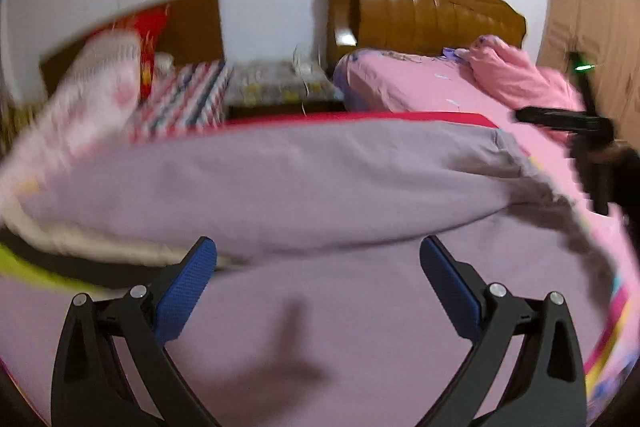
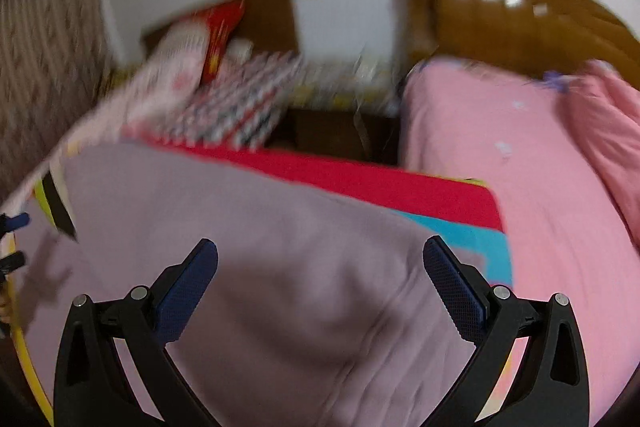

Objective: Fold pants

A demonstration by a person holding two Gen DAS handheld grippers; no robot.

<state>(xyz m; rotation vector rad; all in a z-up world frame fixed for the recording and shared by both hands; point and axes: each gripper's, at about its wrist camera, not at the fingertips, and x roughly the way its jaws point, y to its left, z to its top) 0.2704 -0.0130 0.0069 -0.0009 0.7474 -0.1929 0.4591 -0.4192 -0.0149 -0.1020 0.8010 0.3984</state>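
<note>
Mauve-grey pants (image 1: 280, 179) are lying spread across the bed, one layer doubled over another, fold edge running 9 to 3 o'clock. In the right wrist view the fabric (image 2: 280, 267) is creasing toward 5 o'clock.

Pants (image 1: 280, 179): plain mauve-grey. Bed sheet (image 1: 420, 87): pink. Headboard (image 1: 420, 11): glossy brown. Mat (image 2: 380, 183): red with a turquoise patch. Tongs (image 1: 318, 281): black with blue textured pads (image 1: 188, 291).

Pants (image 1: 280, 179) on mat (image 2: 360, 183); bed (image 2: 540, 187) right; headboard (image 1: 432, 11) behind.
</note>
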